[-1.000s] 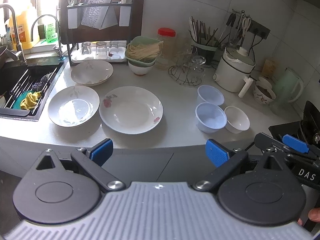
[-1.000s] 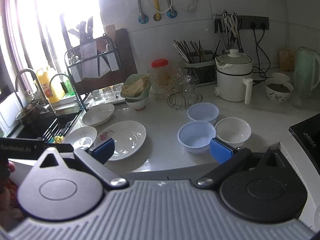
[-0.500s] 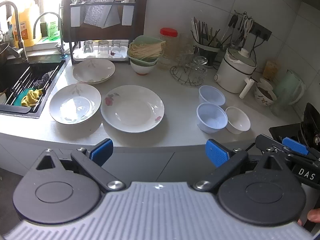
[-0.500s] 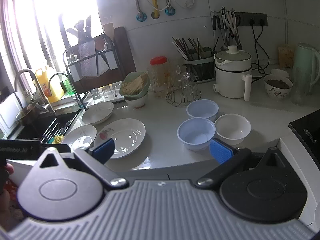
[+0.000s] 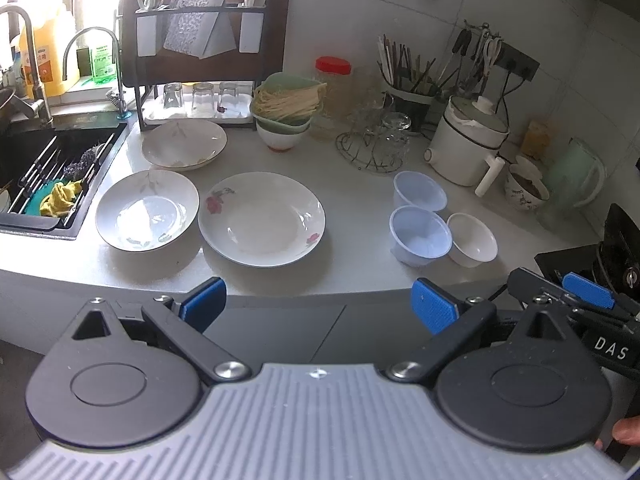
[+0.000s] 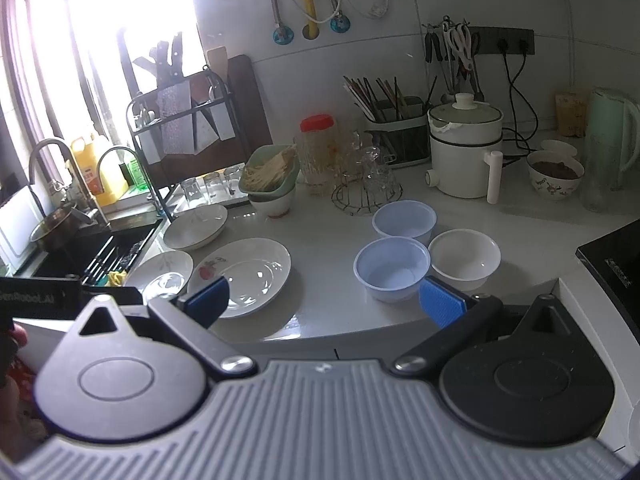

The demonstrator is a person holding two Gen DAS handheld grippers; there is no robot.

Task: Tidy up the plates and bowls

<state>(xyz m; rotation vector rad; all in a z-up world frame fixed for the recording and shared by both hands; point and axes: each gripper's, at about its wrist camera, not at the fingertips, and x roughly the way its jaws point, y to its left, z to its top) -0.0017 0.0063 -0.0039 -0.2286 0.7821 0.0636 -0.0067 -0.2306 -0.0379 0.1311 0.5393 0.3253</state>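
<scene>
Three white plates lie on the counter: a rose-patterned one [image 5: 262, 218] in the middle, a leaf-patterned one [image 5: 147, 210] to its left, and a third [image 5: 184, 145] behind. To the right stand two pale blue bowls [image 5: 420, 230] [image 5: 419, 191] and a small white bowl [image 5: 472, 239]. My left gripper [image 5: 318, 306] is open and empty, held off the counter's front edge. My right gripper [image 6: 324, 300] is open and empty, in front of the near blue bowl [image 6: 392, 268] and white bowl [image 6: 464, 258]. The rose plate also shows in the right wrist view [image 6: 240, 276].
A sink [image 5: 36, 172] with a rack and cloth is at left. A dish rack [image 5: 200, 60] with glasses, a green bowl of noodles [image 5: 288, 102], a wire glass stand [image 5: 374, 140], a white cooker [image 5: 466, 144], a utensil holder and a kettle [image 6: 608, 136] line the back. A black stove [image 6: 616, 268] is at right.
Both views have shifted slightly closer to the counter. The dishes have not moved and both grippers stay open.
</scene>
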